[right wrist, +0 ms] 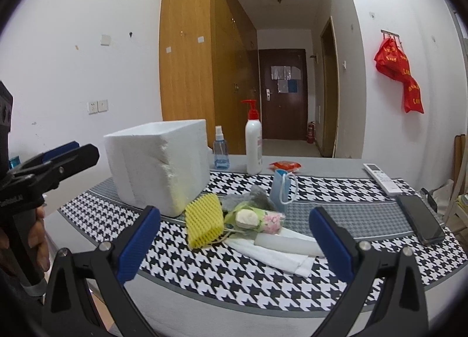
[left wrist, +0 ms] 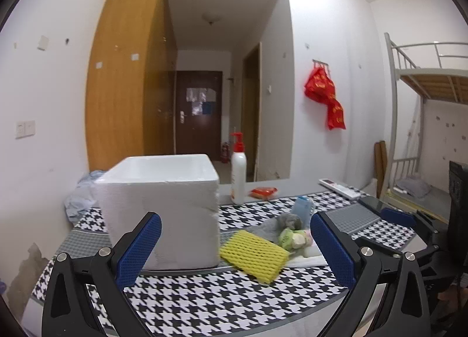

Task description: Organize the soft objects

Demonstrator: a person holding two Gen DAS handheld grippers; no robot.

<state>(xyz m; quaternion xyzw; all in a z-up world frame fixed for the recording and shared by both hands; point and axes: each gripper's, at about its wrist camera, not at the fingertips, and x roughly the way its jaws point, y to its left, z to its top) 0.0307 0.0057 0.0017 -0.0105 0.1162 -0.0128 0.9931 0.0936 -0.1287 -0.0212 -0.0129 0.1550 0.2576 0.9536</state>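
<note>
Nothing was yet packed: the soft pile (right wrist: 251,220) was left beside the foam box (right wrist: 158,164). Both grippers (left wrist: 234,246) (right wrist: 234,237) were held released, empty.

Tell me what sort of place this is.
Most likely a dormitory room. A metal loft bed stands to one side, tall wooden wardrobes line a short hallway to the entry door, and the worktable carries a houndstooth cloth.

Yellow foam net (right wrist: 204,220) leaning against white foam box (right wrist: 158,166).
</note>
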